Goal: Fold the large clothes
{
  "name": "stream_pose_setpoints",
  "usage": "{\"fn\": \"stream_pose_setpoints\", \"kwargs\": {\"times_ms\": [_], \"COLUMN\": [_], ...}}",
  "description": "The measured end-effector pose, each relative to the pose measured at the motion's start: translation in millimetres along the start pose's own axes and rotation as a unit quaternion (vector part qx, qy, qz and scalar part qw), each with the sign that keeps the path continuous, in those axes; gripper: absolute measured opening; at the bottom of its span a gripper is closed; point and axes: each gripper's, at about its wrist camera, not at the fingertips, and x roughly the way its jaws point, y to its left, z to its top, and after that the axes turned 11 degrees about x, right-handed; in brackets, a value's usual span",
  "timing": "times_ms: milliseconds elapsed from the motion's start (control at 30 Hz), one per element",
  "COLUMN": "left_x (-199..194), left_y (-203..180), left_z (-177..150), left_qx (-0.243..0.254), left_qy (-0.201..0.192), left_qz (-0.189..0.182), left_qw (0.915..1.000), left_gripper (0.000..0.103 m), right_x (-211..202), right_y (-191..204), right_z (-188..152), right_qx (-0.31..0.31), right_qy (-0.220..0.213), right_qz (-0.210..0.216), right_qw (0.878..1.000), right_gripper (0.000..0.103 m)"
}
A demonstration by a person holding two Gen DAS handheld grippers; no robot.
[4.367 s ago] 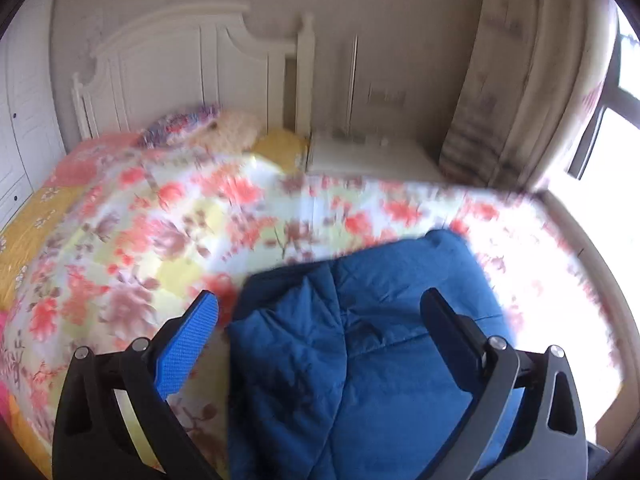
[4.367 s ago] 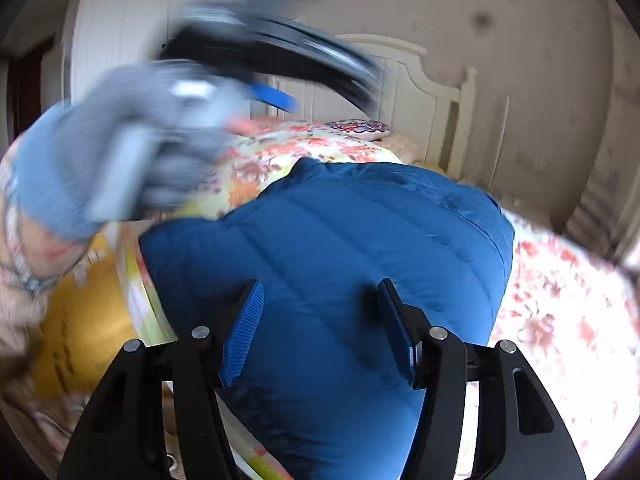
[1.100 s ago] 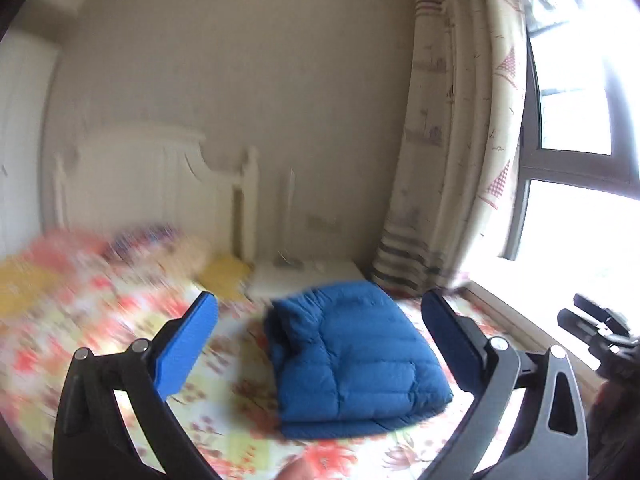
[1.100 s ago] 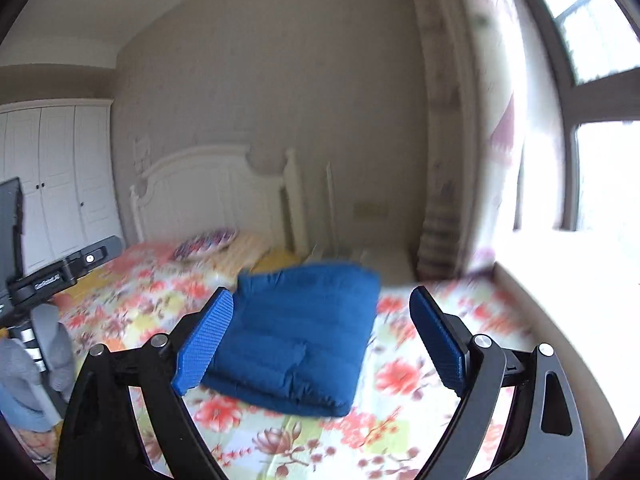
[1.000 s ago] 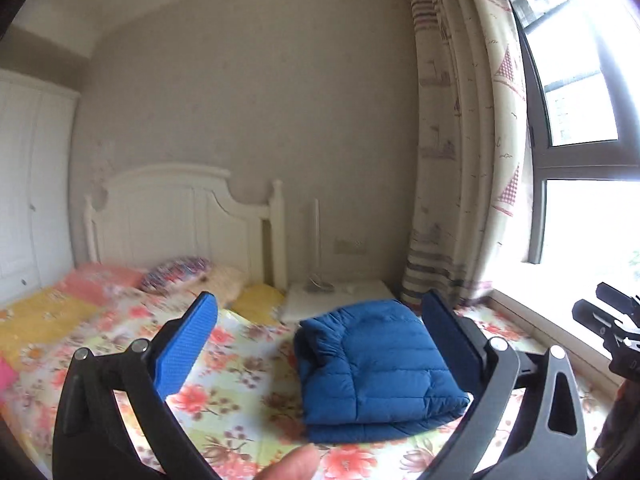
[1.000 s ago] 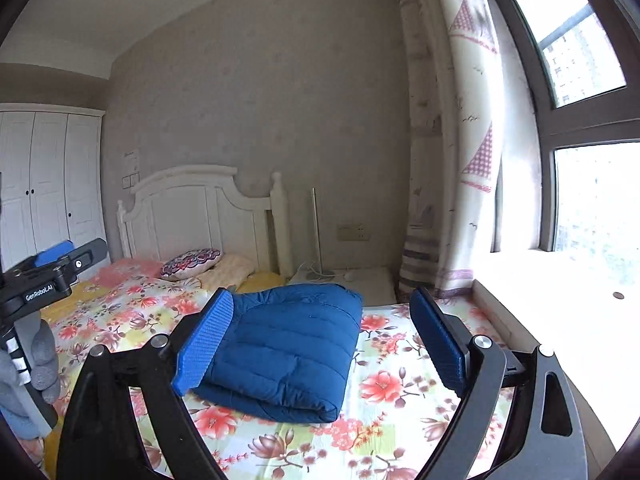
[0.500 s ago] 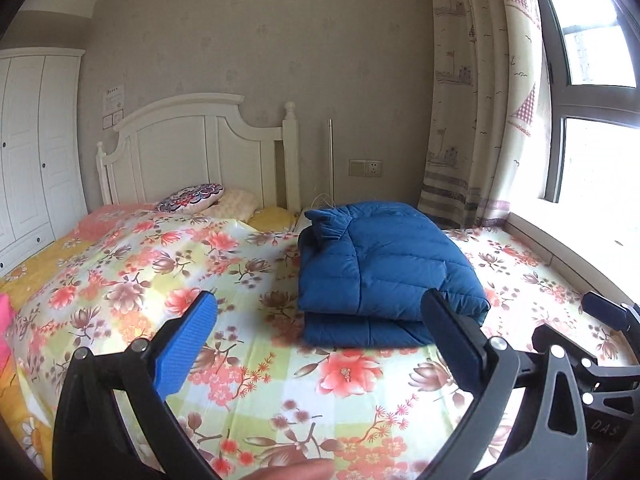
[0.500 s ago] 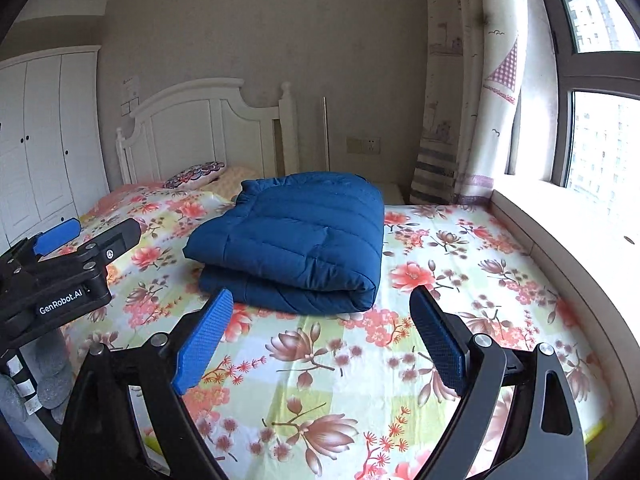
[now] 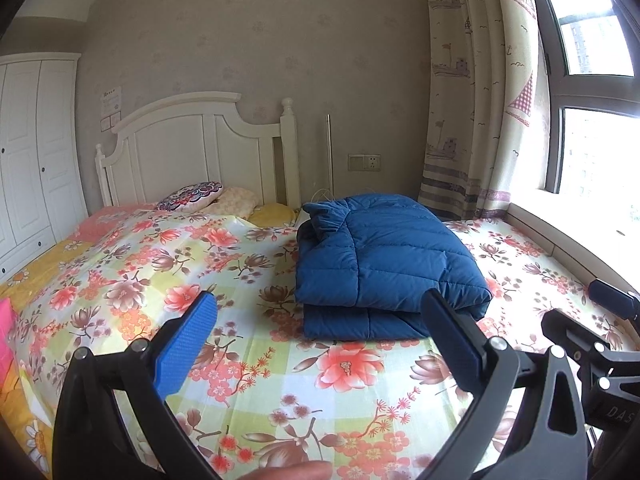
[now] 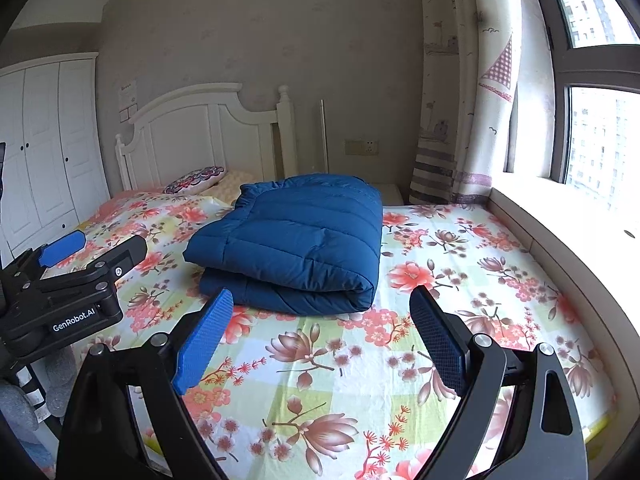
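Blue folded jacket [image 10: 296, 236] atop floral bedspread [image 10: 460, 280]

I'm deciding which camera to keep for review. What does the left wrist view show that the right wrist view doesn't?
Only the left wrist view shows the yellow pillow and a fingertip at the bottom edge. Only the right wrist view shows the grey-gloved hand behind the left claw. Both show the folded blue jacket lying on the floral bedsheet, the white headboard, curtain, and both claws open and empty, right claw included.

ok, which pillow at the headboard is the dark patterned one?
The purple mandala-print pillow, leftmost of the three by the headboard. Next to it lie a pale cream pillow and a plain yellow pillow.
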Motion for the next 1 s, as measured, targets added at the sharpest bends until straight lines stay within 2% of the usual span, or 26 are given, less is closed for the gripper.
{"fn": "stream_pose_setpoints", "kwargs": {"times_ms": [1000], "left_x": [3.4], "left_y": [1.8], "left_z": [-5.9], "left_qx": [0.004], "left_qy": [0.009], "left_qz": [-0.003], "left_qw": [0.9999], "left_gripper": [0.101], "right_x": [1.2], "right_y": [4.9], "right_z": [-2.9], "right_qx": [0.0], "right_qy": [0.008], "right_qz": [0.012], "right_qw": [1.0], "right_gripper": [0.087]}}
